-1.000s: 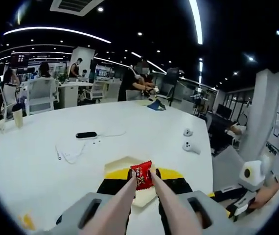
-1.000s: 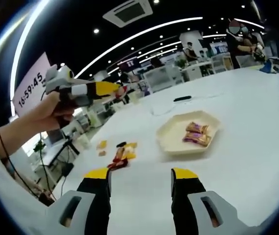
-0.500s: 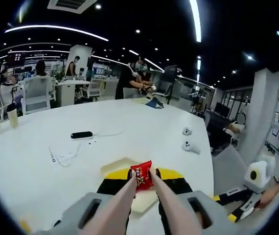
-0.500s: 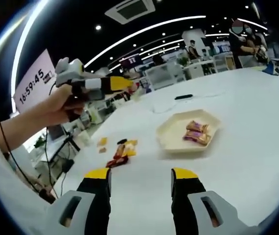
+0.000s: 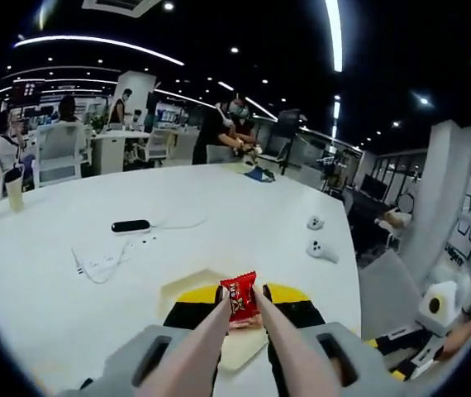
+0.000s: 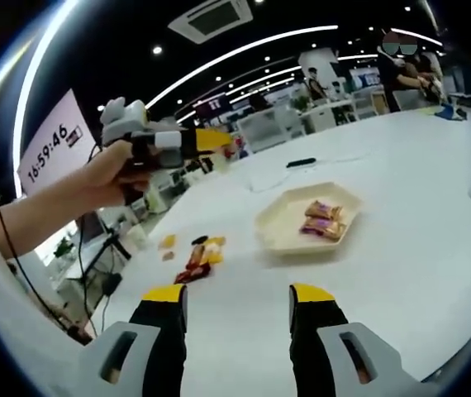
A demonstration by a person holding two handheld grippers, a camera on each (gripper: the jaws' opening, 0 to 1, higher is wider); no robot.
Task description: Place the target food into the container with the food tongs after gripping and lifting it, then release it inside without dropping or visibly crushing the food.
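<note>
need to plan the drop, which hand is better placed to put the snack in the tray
Left. The left tongs already grip the red snack packet, held up over the table near the cream tray. The right tongs are open with nothing between them, low over the table.

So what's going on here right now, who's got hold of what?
A person is working with two handheld grippers over a white table. The left gripper is shut on a red snack packet, held up in the air above the cream tray. That tray already holds two wrapped snacks. A few more snack packets lie on the table beside it. The right gripper hangs open and empty, low over the table.
</note>
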